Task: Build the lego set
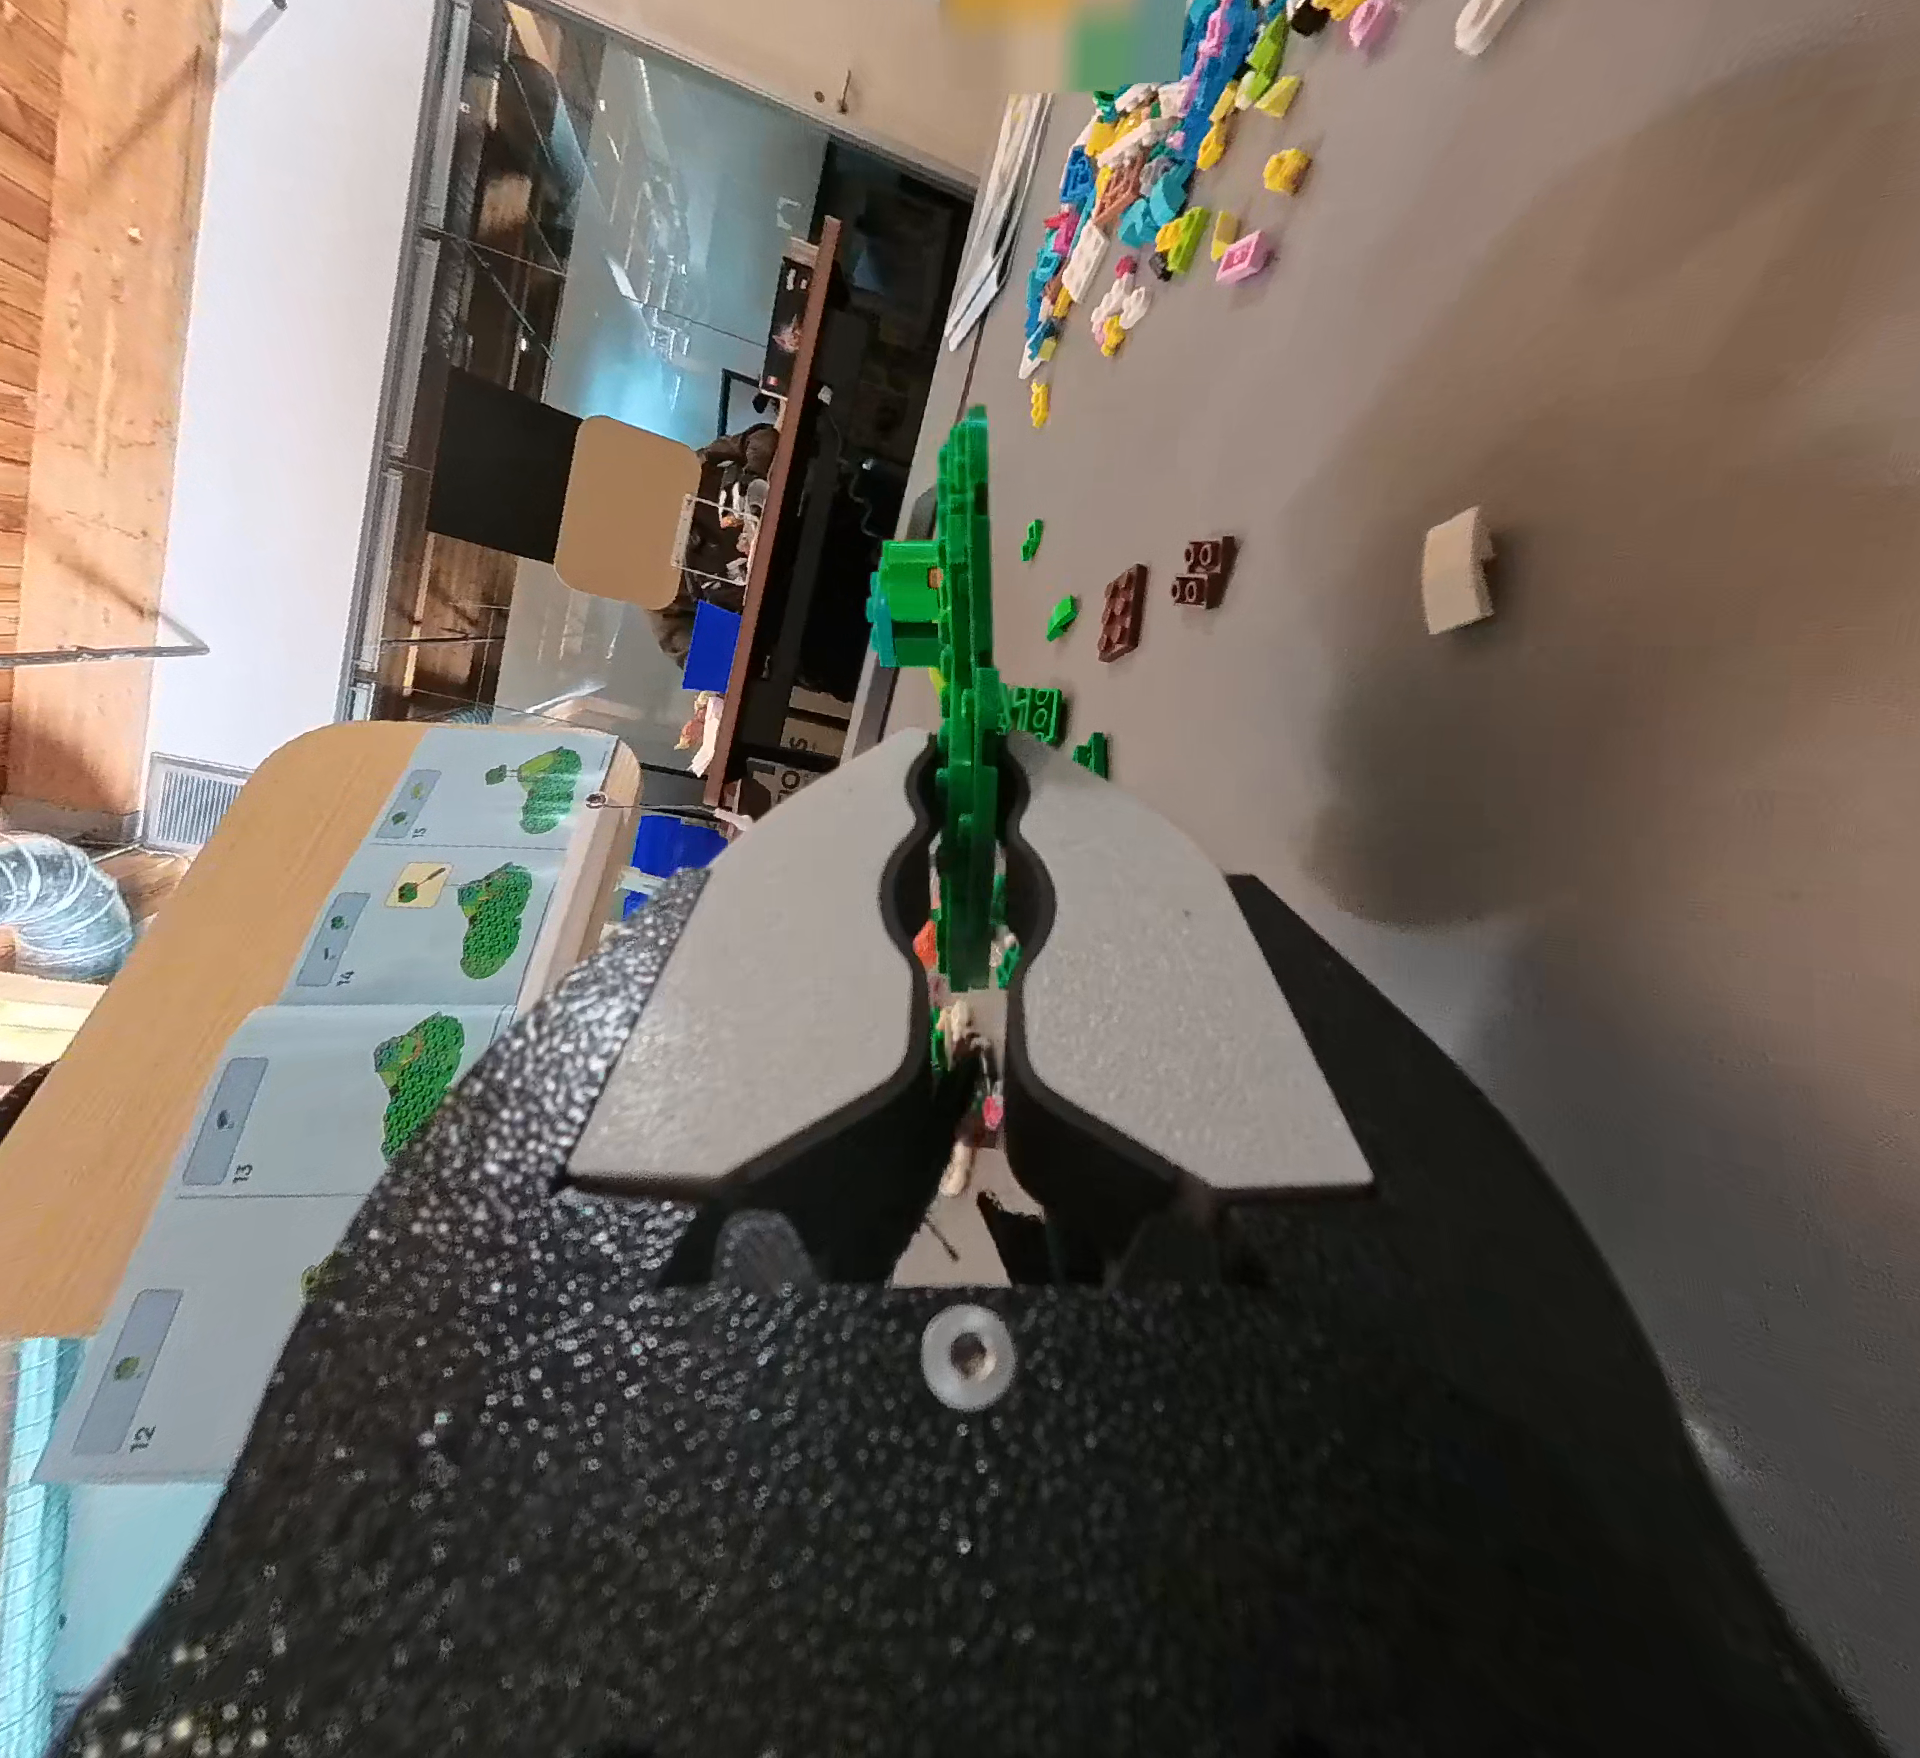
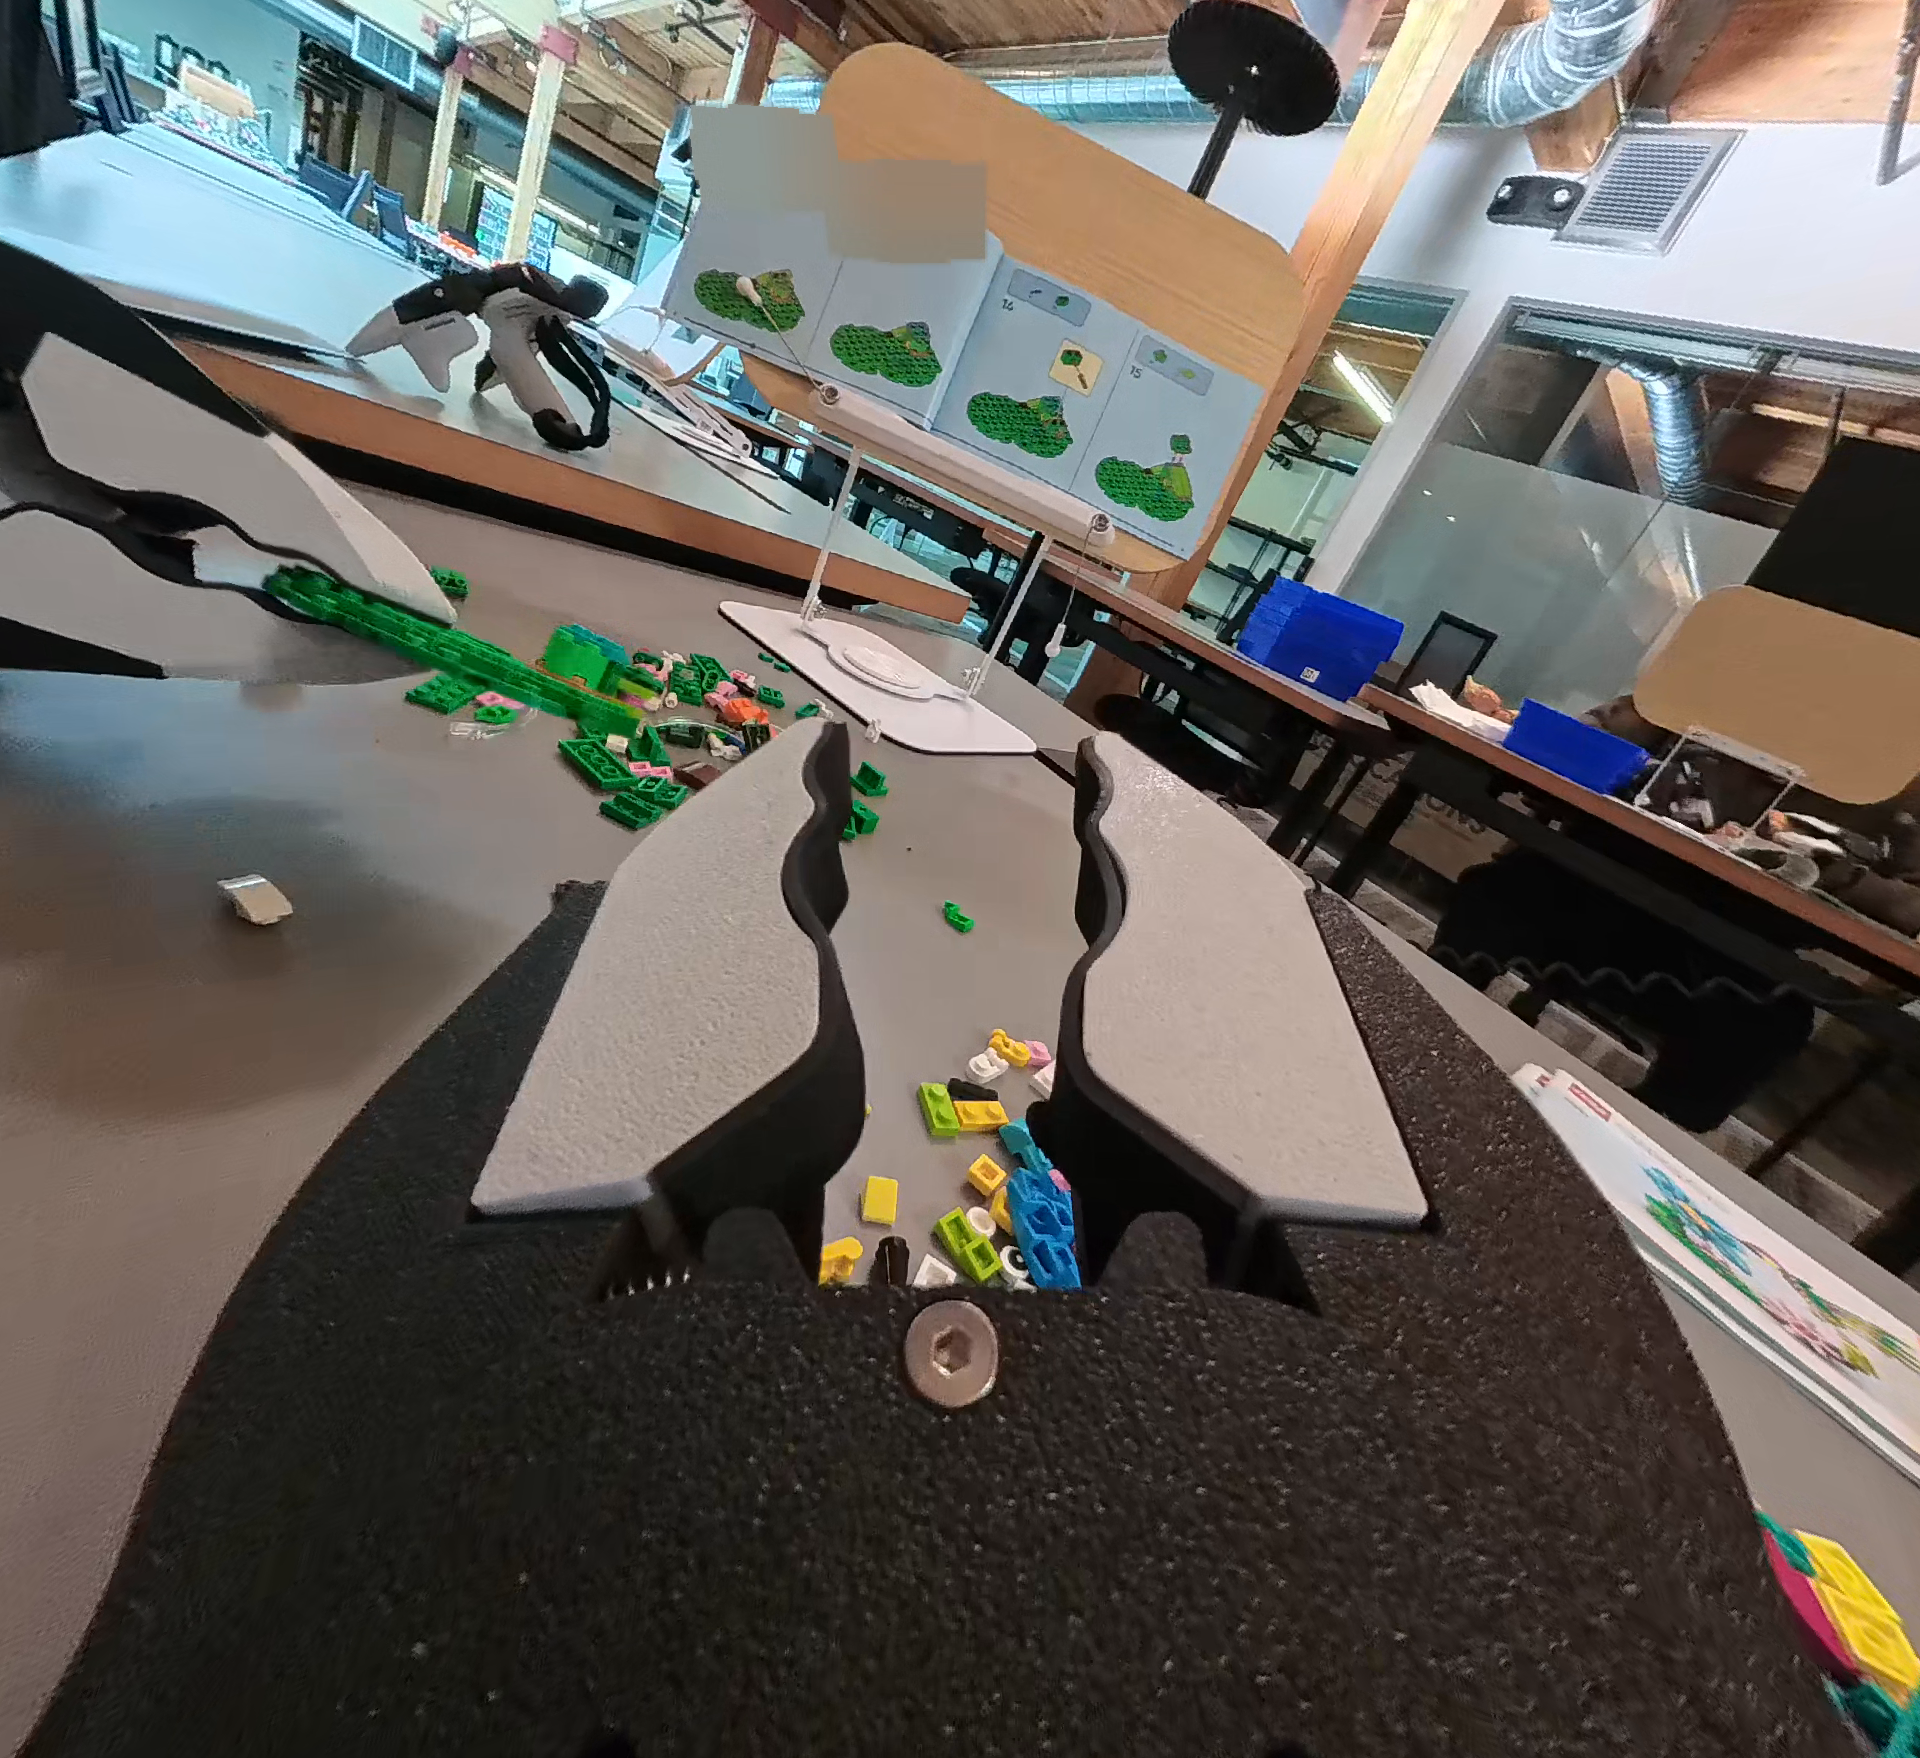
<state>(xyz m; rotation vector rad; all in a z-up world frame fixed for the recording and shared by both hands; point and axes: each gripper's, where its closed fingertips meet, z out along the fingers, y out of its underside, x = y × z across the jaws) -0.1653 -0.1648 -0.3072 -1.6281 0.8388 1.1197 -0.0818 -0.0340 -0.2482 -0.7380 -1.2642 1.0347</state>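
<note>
In the left wrist view my left gripper pinches the green baseplate edge-on; any twist could pop its plates apart. In the right wrist view my right gripper gapes wide and empty over loose bricks on the near table.

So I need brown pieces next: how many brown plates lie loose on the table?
2: one brown plate beside the green baseplate, another brown plate just beyond it. More may hide in the piles.
</note>
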